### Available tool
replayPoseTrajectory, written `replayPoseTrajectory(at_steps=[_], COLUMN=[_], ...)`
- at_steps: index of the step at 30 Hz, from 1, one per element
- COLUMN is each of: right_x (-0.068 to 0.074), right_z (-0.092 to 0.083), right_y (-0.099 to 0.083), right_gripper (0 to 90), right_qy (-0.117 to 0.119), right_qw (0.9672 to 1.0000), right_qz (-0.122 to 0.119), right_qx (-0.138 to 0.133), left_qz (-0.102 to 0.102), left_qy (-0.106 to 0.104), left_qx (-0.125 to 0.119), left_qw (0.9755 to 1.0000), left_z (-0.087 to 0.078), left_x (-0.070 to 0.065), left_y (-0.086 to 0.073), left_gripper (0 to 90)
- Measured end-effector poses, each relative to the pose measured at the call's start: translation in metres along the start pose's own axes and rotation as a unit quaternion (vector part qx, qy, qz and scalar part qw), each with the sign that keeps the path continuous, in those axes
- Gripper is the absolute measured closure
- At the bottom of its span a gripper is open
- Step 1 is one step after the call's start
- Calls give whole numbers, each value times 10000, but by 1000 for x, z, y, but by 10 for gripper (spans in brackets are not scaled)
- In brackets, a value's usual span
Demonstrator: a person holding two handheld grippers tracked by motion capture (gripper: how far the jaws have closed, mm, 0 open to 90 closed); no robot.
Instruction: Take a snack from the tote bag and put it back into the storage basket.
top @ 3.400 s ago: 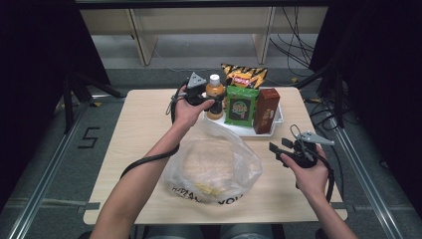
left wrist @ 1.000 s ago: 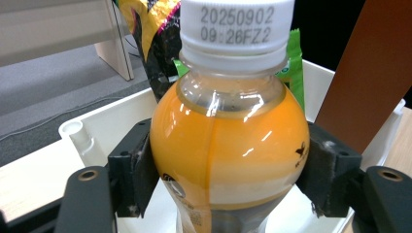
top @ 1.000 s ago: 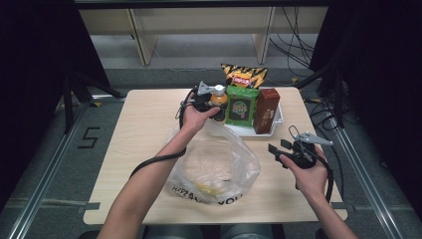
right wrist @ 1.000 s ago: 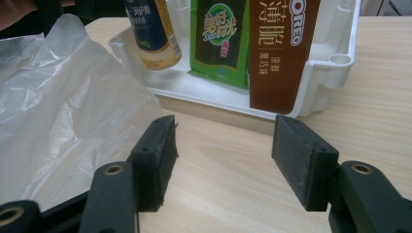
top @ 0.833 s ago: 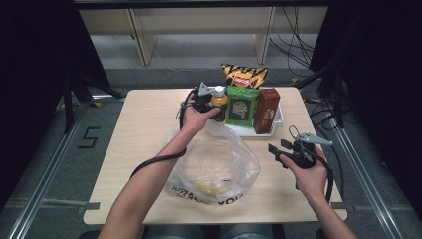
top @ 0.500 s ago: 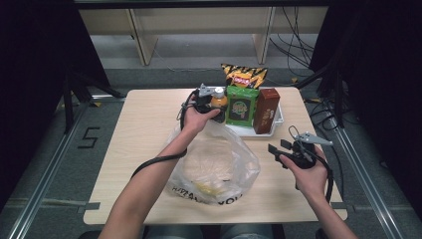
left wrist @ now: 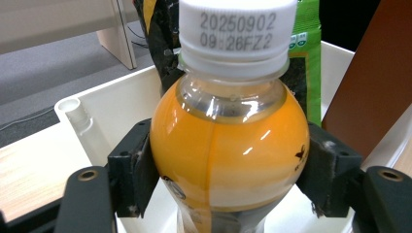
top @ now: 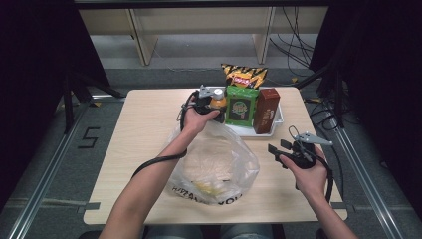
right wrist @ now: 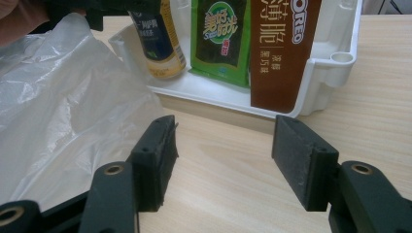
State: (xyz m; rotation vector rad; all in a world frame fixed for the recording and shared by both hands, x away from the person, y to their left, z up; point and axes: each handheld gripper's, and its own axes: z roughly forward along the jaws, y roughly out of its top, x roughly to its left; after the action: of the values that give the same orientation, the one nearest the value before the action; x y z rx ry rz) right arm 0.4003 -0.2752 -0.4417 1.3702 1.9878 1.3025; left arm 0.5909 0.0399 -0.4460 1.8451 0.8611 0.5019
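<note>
My left gripper [left wrist: 228, 179] has moved in and now clamps the juice bottle [left wrist: 228, 145] standing in the white tray [top: 268, 130]. My right gripper [right wrist: 223, 160] remains open above the worktop [top: 149, 129], unchanged.

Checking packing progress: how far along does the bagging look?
Early. The plastic bag already holds something yellowish. In hand: the left claw grips the orange bottle in the white tray. The green pouch, brown box and chip bag remain.
</note>
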Motion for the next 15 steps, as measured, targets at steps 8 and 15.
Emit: replayPoseTrajectory(at_steps=[8, 15], right_x=[-1, 1], right_z=[0, 0], right_y=[0, 0], right_gripper=[424, 424], right_qy=[-64, -7], right_qw=[9999, 10000], right_qz=[-79, 85], right_qx=[-31, -36], left_qz=[4, -39], left_qy=[4, 8], left_qx=[31, 51], left_qw=[10000, 10000], left_z=[2, 3], left_x=[0, 0], left_y=[-2, -4], left_gripper=[302, 302])
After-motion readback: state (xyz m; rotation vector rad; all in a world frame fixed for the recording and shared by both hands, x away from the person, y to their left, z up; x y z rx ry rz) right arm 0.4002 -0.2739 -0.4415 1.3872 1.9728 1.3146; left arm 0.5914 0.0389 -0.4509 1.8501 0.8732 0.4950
